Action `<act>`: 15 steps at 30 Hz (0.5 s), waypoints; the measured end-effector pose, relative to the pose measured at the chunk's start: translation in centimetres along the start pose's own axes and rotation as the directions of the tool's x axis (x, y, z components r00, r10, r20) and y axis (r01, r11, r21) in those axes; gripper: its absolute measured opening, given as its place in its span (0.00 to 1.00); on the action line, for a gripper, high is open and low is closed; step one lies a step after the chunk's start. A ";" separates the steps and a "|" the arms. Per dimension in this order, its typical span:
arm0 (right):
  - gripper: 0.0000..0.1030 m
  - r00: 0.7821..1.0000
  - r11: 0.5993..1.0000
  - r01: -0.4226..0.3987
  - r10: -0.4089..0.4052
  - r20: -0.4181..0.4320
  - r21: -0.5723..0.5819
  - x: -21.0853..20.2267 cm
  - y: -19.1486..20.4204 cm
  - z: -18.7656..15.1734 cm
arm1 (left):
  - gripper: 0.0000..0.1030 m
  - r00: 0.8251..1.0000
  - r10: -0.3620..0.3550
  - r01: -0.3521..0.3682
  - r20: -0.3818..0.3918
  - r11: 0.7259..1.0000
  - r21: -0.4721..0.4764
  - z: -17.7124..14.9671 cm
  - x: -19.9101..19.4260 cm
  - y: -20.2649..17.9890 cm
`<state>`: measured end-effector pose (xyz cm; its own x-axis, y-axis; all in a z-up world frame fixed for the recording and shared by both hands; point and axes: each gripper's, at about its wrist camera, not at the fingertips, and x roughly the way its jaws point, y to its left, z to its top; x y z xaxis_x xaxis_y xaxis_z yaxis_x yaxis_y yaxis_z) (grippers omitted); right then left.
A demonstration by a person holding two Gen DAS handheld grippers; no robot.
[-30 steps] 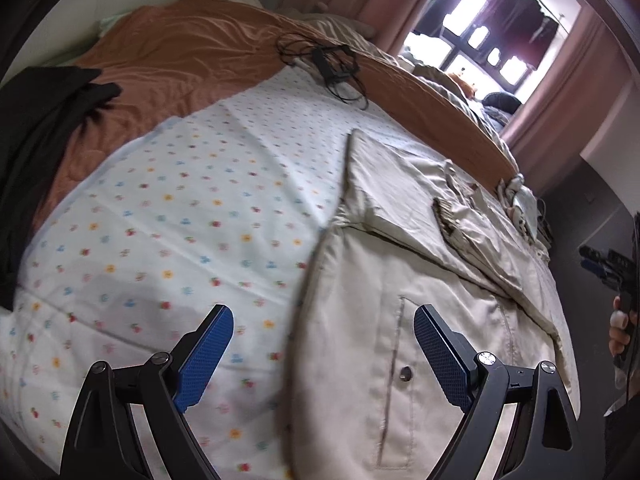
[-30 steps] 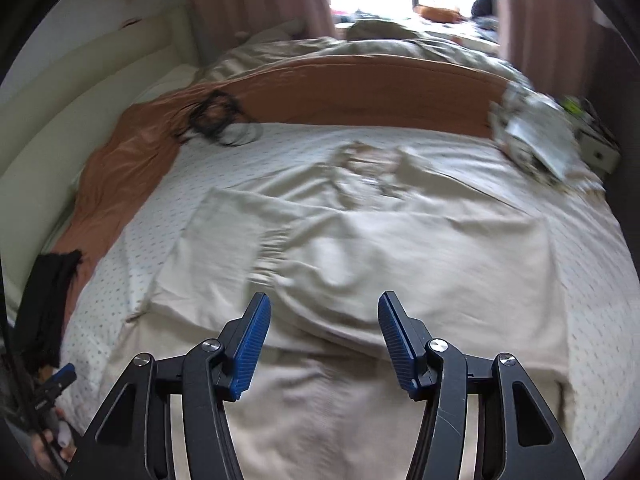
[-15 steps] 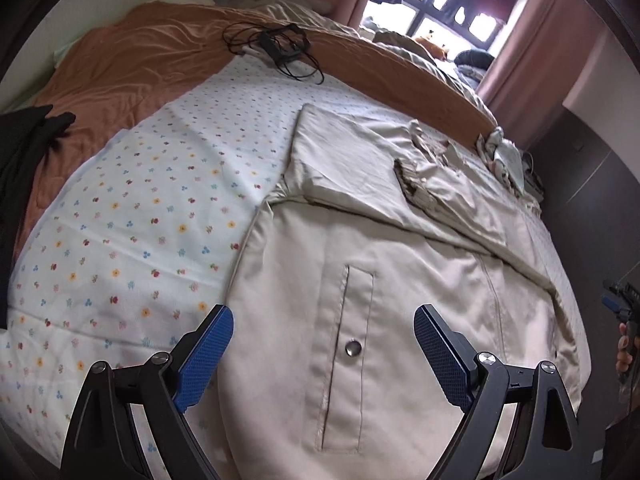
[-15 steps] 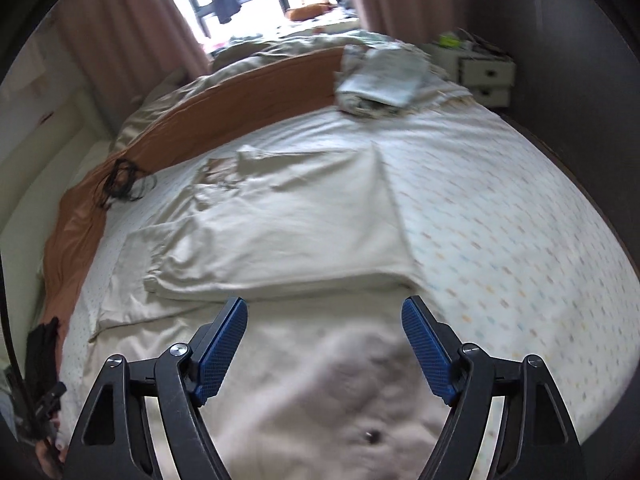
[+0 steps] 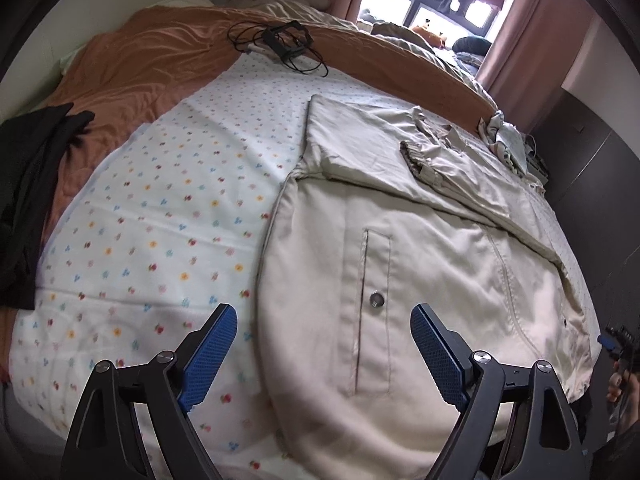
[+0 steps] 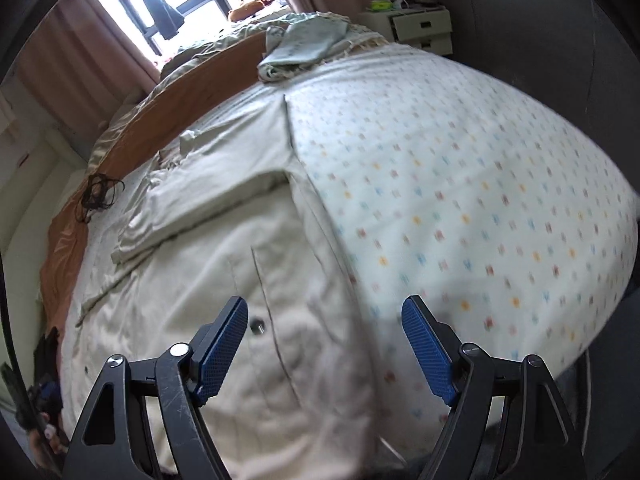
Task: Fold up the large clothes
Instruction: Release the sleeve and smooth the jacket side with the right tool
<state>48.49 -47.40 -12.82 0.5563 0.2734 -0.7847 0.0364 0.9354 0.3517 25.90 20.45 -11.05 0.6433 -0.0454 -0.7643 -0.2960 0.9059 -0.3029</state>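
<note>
Below, both tools [image 5: 322, 346] [image 6: 324, 340] agape over beige coat [image 5: 432, 264].

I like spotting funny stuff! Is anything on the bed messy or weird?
Yes. A tangle of black cables lies on the orange blanket, and a black garment is dumped at the bed's edge, away from the beige coat.
</note>
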 end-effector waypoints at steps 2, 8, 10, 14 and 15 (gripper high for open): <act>0.77 1.000 1.000 -0.020 0.021 -0.008 0.018 0.1 -0.8 -1.3 | 0.84 1.000 -0.006 0.006 -0.005 1.000 -0.016 -0.6 -0.1 0.7; 0.76 0.996 0.996 -0.068 0.071 -0.053 0.049 0.8 -2.4 -4.5 | 0.69 0.998 -0.034 0.030 -0.045 0.997 -0.070 -2.9 0.3 3.1; 0.75 0.992 0.993 -0.099 0.104 -0.074 0.070 1.3 -2.7 -5.3 | 0.66 0.997 -0.052 0.047 -0.057 0.995 -0.091 -3.6 0.4 3.7; 0.75 0.975 0.977 -0.181 0.193 -0.111 0.111 2.3 -2.7 -6.8 | 0.64 0.990 -0.110 0.096 -0.092 0.985 -0.146 -4.5 1.5 4.4; 0.75 0.968 0.971 -0.210 0.223 -0.114 0.114 2.5 -2.5 -7.0 | 0.64 0.988 -0.118 0.102 -0.098 0.982 -0.157 -4.7 1.9 4.4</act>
<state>43.92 -47.46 -19.22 0.4523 0.4989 -0.7393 0.0133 0.8250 0.5649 22.50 22.41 -16.49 0.6011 -0.1931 -0.7755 -0.3363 0.8192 -0.4647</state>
